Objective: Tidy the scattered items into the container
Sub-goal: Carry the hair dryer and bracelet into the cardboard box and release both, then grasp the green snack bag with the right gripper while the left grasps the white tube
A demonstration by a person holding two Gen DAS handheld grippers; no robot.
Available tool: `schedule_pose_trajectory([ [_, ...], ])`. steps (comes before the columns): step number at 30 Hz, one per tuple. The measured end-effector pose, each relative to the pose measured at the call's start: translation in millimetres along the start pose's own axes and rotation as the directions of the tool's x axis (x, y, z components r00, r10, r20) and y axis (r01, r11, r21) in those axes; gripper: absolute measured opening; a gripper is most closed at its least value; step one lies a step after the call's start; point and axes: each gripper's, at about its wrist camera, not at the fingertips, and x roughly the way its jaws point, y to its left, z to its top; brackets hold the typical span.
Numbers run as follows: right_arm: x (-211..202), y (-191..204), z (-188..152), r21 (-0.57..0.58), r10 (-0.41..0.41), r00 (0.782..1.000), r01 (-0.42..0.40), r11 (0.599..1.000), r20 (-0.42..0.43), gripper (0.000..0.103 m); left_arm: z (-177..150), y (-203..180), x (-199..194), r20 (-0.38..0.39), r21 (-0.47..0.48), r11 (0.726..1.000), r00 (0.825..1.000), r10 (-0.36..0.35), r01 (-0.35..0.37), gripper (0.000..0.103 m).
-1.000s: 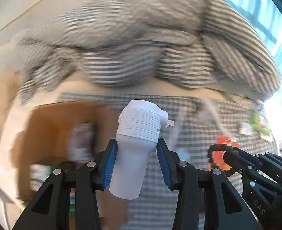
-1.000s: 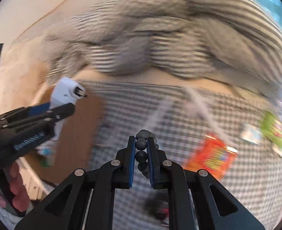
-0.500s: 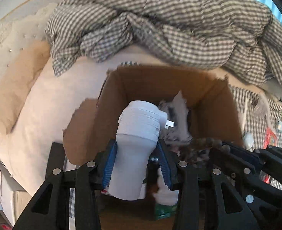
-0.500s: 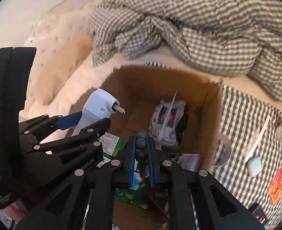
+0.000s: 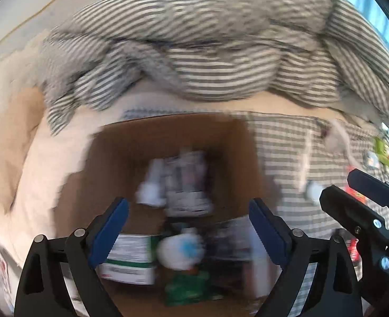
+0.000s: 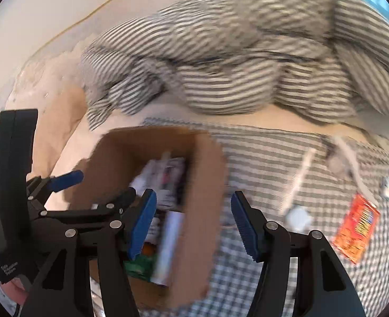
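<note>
Cardboard box (image 5: 109, 155), open-topped, on a bed with both grippers spread empty above it.

Box sits on the checked sheet (image 6: 273, 158), below a bunched gingham quilt (image 5: 207, 52); contents blurred: a white-and-green carton (image 5: 131, 261), a white plug adapter (image 5: 179, 251), printed packets (image 5: 186, 182), green wrapping (image 5: 186, 288). Left gripper (image 5: 189, 227): jaws opening, wide apart, nothing between the blue pads, poised over the box interior. Right gripper (image 6: 193, 224): jaws opening, nothing between them, over the box's right wall and the sheet just beside it. Loose on the sheet, to the right of the box: 1 orange packet (image 6: 356, 233), 1 small white round case (image 6: 297, 216), 1 white stick-like item (image 6: 298, 177), 1 pale cord (image 6: 352, 163), 1 green packet (image 5: 385, 153). Motion blur hides finer detail.
</note>
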Motion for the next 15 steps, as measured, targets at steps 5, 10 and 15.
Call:
schedule_pose_trajectory([
  [5, -22, -97, -13, 0.092, -0.049, 0.999, 0.050, 0.994, -0.008, 0.058, -1, -102, 7, -0.004, 0.098, 0.995, 0.999, -0.034, 0.034, 0.095],
  [10, -42, -206, -29, 0.126, -0.108, 0.993, 0.113, 0.986, -0.042, 0.059, -6, -196, 26, -0.052, 0.071, 0.994, 0.995, -0.084, 0.088, 0.095],
  [15, -68, -308, -36, 0.116, -0.201, 0.977, 0.208, 0.971, -0.070, 0.059, 10, -301, 47, -0.062, 0.070, 0.991, 0.992, -0.107, 0.112, 0.095],
])
